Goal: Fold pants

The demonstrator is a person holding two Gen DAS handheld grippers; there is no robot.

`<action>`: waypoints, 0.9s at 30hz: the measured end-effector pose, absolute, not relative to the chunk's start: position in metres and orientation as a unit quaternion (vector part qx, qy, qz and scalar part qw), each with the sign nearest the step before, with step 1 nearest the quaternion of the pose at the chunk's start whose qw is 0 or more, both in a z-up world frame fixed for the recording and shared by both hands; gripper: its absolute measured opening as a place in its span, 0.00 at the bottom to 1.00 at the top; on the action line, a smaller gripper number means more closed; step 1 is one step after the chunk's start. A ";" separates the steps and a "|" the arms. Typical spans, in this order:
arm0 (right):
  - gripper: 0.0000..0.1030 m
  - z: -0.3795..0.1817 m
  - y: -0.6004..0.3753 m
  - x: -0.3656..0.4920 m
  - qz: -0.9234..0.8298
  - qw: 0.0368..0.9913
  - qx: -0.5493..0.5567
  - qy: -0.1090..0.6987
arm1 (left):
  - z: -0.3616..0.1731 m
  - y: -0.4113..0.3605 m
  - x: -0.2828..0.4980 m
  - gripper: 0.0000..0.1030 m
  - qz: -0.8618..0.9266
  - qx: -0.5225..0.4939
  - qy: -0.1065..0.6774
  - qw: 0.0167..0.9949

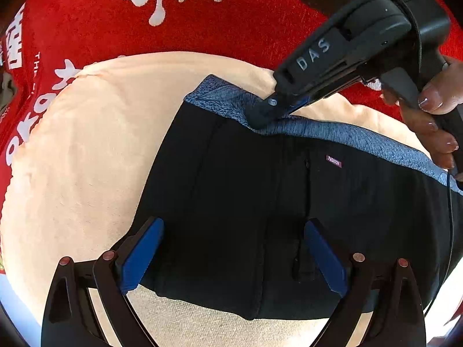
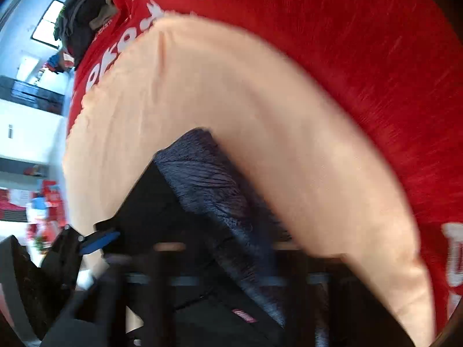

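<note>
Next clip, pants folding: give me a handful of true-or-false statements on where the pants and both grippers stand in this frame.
1. The pants are black with a heathered blue-grey waistband. True.
2. The right gripper is shut on the waistband. True.
3. The left gripper is clamped on a pant leg. False: it is open, its blue pads spread apart above the black fabric.
4. The pants lie directly on the red blanket. False: they lie on a peach cloth spread over the red one.
5. A small label sits just below the waistband. True.
</note>
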State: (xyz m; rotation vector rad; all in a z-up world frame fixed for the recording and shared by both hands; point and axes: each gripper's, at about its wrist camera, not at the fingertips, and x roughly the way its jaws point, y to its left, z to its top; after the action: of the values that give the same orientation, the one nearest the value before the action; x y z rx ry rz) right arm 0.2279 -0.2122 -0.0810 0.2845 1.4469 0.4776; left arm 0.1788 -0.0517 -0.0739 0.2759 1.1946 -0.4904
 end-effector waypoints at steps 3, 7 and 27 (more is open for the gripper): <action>0.05 -0.064 -0.203 0.230 0.227 0.729 0.100 0.638 | -0.064 -0.040 0.184 0.96 -0.204 0.095 0.558 0.798; 0.10 -0.072 -0.197 0.252 0.192 0.729 0.108 0.649 | -0.076 -0.028 0.195 0.96 -0.169 0.084 0.579 0.793; 0.46 -0.029 -0.411 -0.071 -0.084 0.733 0.301 0.604 | -0.031 -0.208 0.097 0.96 -0.357 0.202 0.551 0.726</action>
State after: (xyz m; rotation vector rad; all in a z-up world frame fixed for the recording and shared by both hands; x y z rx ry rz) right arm -0.0708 -0.4111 -0.0290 0.6629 1.3279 -0.1841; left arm 0.0971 -0.2079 -0.0307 0.4460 1.2155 -0.7882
